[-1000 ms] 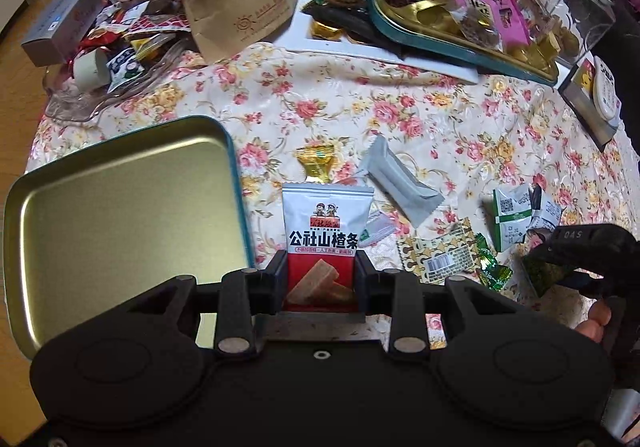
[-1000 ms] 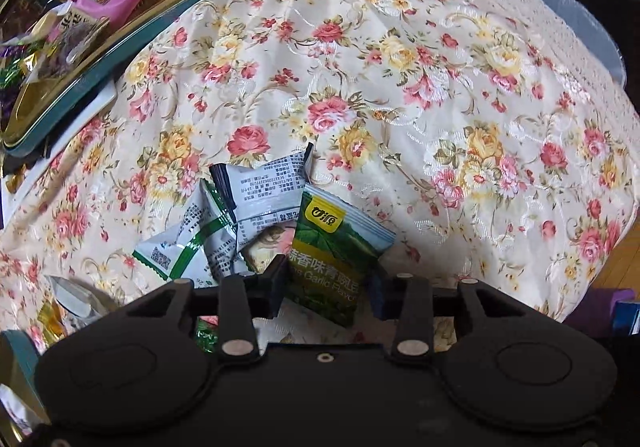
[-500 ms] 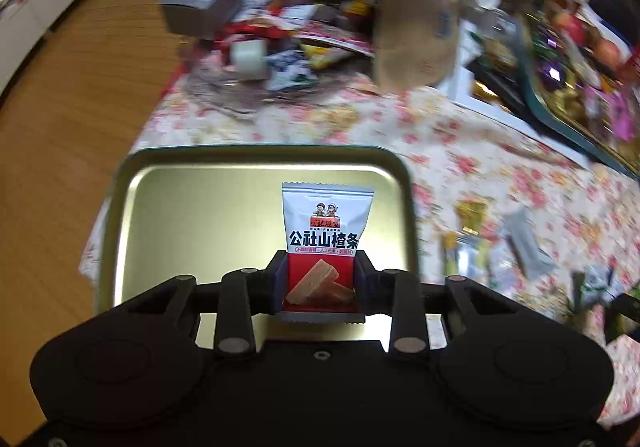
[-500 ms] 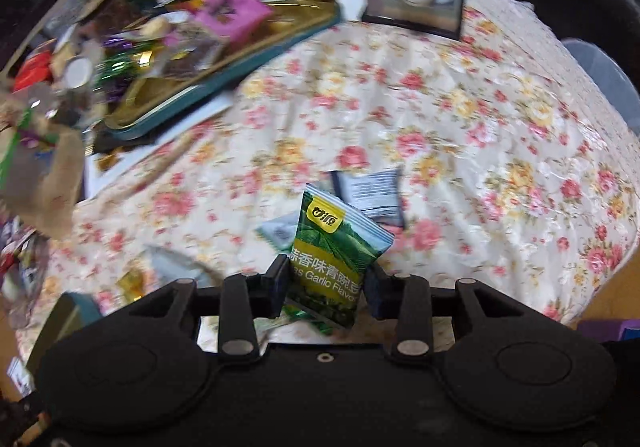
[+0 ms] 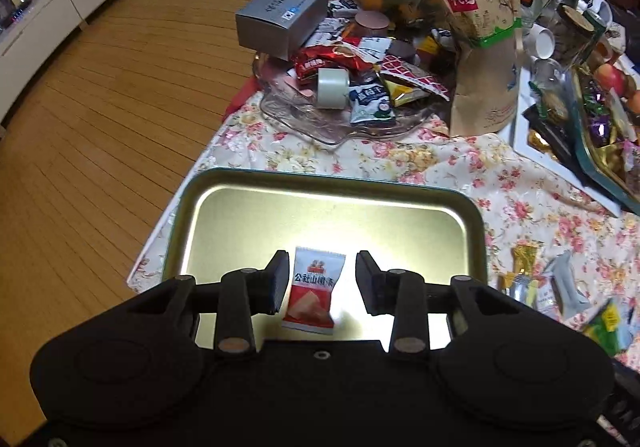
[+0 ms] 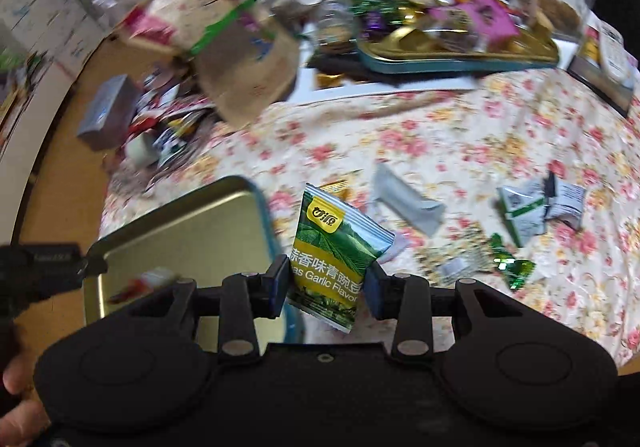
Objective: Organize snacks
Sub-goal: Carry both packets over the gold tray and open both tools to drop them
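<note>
**Candy let go over the tray, pea bag held up**

My left claw (image 5: 322,285) is over the gold tray (image 5: 224,207) on the tabletop (image 5: 520,207). Its jaws are opening, and the red and white candy pack (image 5: 314,291) sits between them with a gap on each side, touching neither pad. I cannot tell if it lies on the tray. My right claw (image 6: 326,283) squeezes the green pea bag (image 6: 336,247) just beside the tray's edge. More small snacks (image 6: 524,207) lie loose on the flowery cloth.
</note>
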Demonstrator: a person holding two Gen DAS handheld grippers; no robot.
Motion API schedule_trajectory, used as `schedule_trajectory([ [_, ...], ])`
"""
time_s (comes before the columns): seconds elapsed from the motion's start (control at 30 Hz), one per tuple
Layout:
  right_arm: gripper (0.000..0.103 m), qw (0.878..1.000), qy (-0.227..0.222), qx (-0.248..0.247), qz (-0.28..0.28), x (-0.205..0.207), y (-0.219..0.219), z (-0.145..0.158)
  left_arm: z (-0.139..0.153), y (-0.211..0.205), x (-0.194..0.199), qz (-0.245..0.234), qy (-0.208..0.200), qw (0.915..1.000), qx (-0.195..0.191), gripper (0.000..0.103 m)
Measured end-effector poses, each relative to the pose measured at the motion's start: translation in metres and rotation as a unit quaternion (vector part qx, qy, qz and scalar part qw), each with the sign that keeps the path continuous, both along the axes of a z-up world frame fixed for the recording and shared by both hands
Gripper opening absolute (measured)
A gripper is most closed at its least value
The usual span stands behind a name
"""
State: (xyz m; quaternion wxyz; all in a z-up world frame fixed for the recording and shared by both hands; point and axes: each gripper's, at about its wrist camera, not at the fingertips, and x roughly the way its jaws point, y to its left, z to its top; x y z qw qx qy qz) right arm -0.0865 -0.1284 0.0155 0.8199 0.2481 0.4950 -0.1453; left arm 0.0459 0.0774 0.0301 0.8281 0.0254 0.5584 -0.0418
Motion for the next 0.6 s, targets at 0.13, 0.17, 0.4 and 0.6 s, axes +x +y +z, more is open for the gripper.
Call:
schedule_trajectory([
  [0.13,0.041,1.0,0.002,0.003,0.031,0.004,0.025,0.0,-0.007,0.001,0.002,0.015,0.013,0.9997,0.01,0.047],
  [0.17,0.041,0.999,0.003,0.003,0.037,0.004,0.03,0.0,-0.009,0.001,0.002,0.017,0.017,0.9996,0.011,0.047],
  [0.4,0.041,0.997,0.005,-0.006,0.076,0.008,0.057,-0.003,-0.032,-0.001,0.005,0.025,0.084,0.9961,0.005,0.046],
  [0.6,0.041,0.993,0.02,-0.034,0.109,0.012,0.072,-0.003,-0.034,-0.003,0.003,0.029,0.095,0.995,0.0,0.046],
])
